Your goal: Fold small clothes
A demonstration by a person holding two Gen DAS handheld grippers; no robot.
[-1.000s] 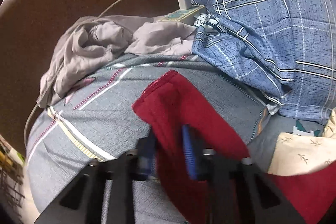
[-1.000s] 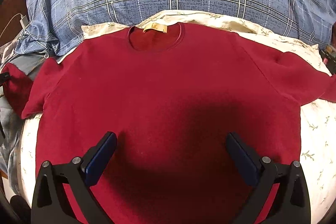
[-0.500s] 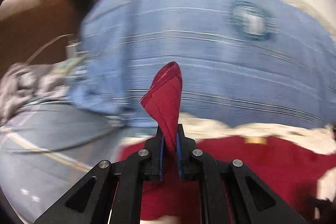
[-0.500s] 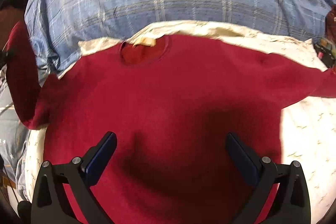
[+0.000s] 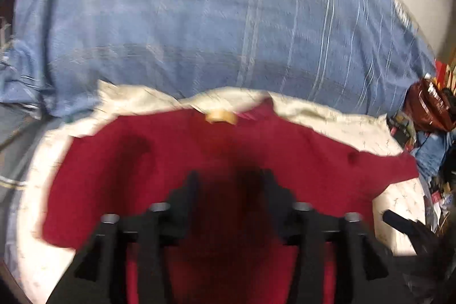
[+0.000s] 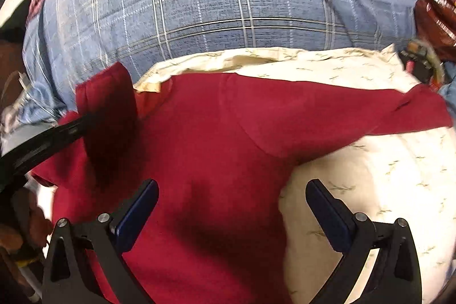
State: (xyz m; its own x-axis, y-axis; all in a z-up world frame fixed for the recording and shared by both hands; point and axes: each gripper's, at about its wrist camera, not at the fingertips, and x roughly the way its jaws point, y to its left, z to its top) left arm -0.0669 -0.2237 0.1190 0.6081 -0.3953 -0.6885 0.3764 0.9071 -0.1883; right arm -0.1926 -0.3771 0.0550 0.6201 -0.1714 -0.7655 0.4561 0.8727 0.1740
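The red top (image 6: pixel 228 150) lies flat on a cream sheet (image 6: pixel 370 161), neck toward the blue plaid quilt (image 6: pixel 228 4), so its body makes a base for the folds. The left gripper (image 5: pixel 230 184) hangs over the middle of the top, below the neck label (image 5: pixel 221 116). Its jaws are opening, and in its own blurred view nothing shows between them but the cloth lying underneath. In the right wrist view the left sleeve (image 6: pixel 108 110) hangs draped over the left gripper's tip, up off the body and over the chest. I'd judge the jaws are parting just there so the sleeve drops across the front.

The right gripper (image 6: pixel 232 212) has its jaws wide apart and empty. It hovers above the top's right side edge: red cloth under the left jaw, bare sheet under the right. The right sleeve (image 6: pixel 399 110) lies spread out well beyond the right jaw, toward the clutter at the bed's edge. That placing looks like a wait to take the second sleeve once the first has settled.
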